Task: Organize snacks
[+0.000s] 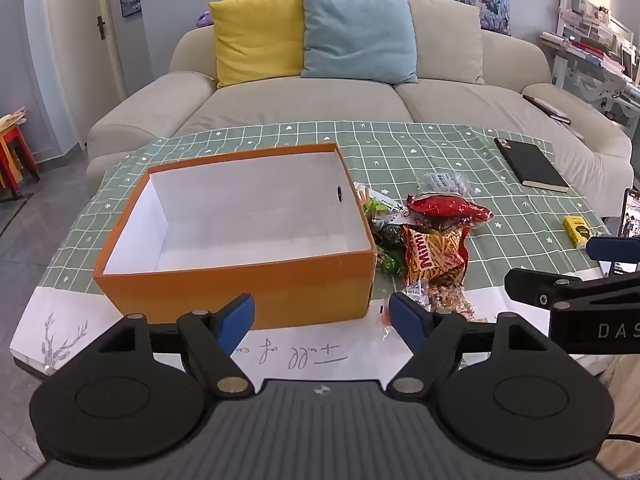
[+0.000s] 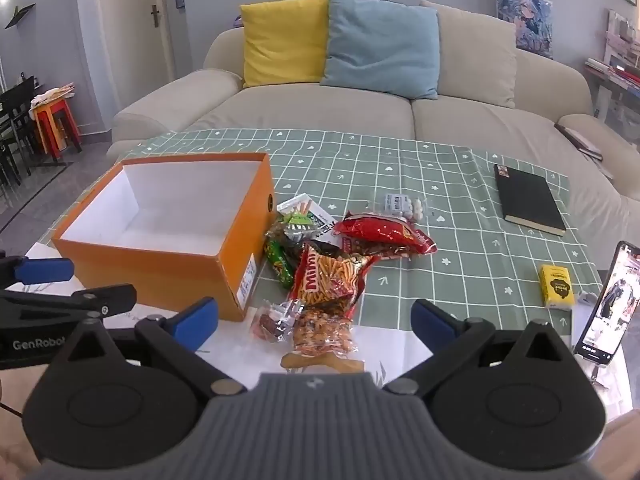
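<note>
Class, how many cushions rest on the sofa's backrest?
3: a yellow cushion on the left, a blue cushion in the middle, a beige cushion on the right. A printed cushion sits behind the sofa.

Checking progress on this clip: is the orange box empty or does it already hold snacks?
Empty. The orange box shows only bare white walls and floor; the snack pile lies outside it.

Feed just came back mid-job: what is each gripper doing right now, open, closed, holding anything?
Left gripper: open, holding nothing, in front of the orange box.
Right gripper: open, holding nothing, above the snack pile.
</note>
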A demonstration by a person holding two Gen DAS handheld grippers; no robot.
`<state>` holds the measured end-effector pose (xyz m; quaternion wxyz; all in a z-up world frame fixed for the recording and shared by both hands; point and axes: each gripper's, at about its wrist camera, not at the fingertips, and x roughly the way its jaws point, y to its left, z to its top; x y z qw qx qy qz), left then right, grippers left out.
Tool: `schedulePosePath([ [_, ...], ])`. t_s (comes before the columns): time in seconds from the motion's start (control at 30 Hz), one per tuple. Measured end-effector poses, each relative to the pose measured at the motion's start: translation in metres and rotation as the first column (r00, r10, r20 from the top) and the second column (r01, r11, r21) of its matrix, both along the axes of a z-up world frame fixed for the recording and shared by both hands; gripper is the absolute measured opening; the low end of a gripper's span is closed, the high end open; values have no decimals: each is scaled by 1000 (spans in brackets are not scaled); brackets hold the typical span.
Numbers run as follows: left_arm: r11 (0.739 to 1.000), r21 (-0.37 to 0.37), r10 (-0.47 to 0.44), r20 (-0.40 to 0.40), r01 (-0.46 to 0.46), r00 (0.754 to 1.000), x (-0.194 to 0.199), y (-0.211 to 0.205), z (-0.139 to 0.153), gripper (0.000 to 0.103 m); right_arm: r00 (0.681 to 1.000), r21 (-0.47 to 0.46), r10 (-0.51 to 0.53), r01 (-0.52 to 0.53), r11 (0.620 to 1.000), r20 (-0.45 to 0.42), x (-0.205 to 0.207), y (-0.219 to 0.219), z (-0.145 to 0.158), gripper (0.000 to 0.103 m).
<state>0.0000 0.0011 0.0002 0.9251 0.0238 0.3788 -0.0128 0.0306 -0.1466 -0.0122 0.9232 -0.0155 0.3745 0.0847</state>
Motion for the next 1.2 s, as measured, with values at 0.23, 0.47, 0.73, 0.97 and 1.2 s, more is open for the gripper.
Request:
schedulePosePath([
  [0.23, 1000, 6, -7, -8, 7, 1000, 1, 2, -5, 90, 1000, 28, 12, -12, 1000, -4, 1, -3, -2, 99],
  [0.47, 1000, 12, -8, -10, 8, 1000, -1, 4, -6, 90, 1000, 21, 21, -21, 1000, -2, 4, 1, -2, 99],
  [0.73, 1000, 22, -6, -26, 6, 1000, 1, 0, -6, 90, 1000, 17, 13, -13, 1000, -8, 4, 0, -2, 99],
  [0.97, 1000, 28, 11, -42, -10, 999, 4, 1, -8, 90, 1000, 16, 15, -15, 1000, -10, 4, -1, -2, 99],
  [1.2, 999, 29, 16, -47, -15, 999, 4, 2, -9, 90, 1000, 14, 15, -15, 1000, -9, 5, 0, -3, 99],
])
